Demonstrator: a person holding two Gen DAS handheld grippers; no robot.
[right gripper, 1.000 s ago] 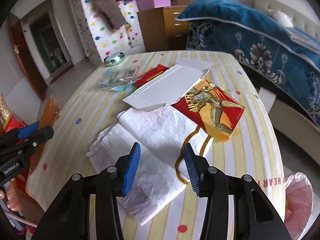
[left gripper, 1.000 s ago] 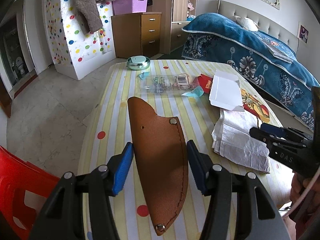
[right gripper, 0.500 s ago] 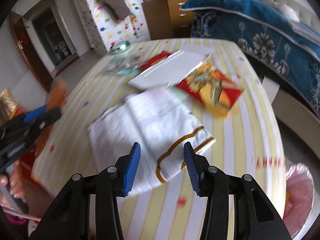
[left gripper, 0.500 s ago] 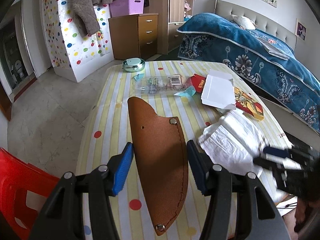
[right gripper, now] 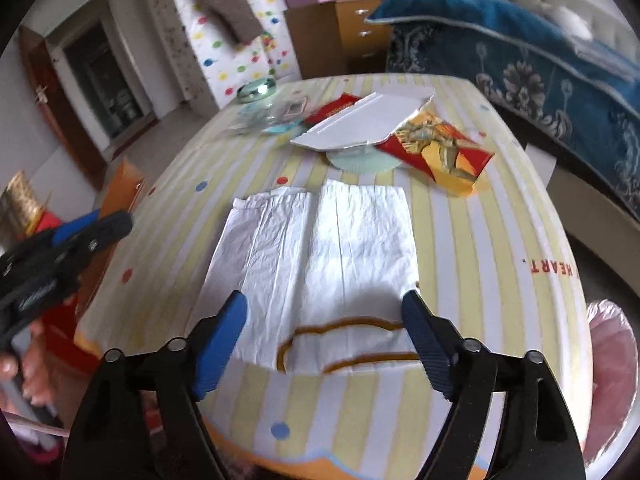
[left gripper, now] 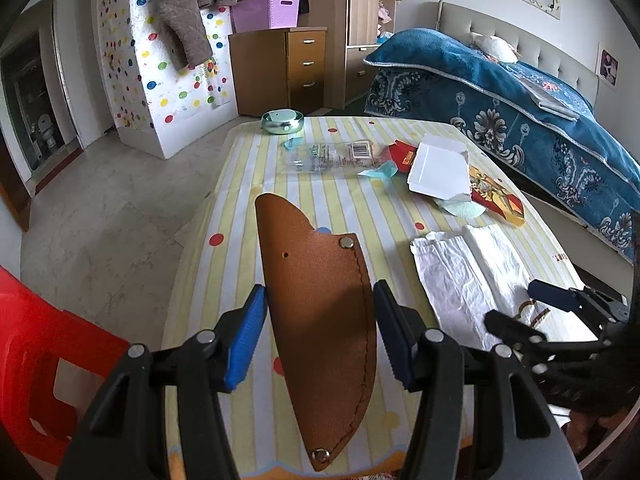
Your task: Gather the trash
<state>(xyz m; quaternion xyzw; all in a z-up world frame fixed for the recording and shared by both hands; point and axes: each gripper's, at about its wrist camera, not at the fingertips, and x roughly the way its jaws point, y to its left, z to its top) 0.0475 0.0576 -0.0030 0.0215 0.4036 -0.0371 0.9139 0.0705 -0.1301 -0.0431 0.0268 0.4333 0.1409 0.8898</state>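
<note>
Left hand-held gripper: clenched on the brown leather sheath, blue pads against both its edges; the sheath projects forward over the near counter edge.
Right hand-held gripper: released, jaws spread wide, hovering just above the near end of the white paper bag; no contact visible.
White paper bag: lies flat on the counter, brown cord handles nearest the gripper, between the two fingers.
Further trash: white folded carton resting on a red printed wrapper, a pale green paper disc tucked under them; beyond, a clear plastic package with barcode label, and teal scraps beside it.
Non-trash, judged: small round metal tin at the far counter edge.
Disposal point, judged: pink bag off the counter's right edge, partly cut off; likely the bin liner.
Step in hand, judged: pick up the white paper bag with the right hand-held gripper.
Method advice: lower until one pad slides under the near edge by the handles, then close on the layered paper, not on the cord alone. Flat paper gives little purchase; dragging it slightly over the counter edge should help.
Risk: thin paper may slip or tear; a hurried lift may disturb the carton stack.
Progress, judged: early; most trash remains on the counter.
</note>
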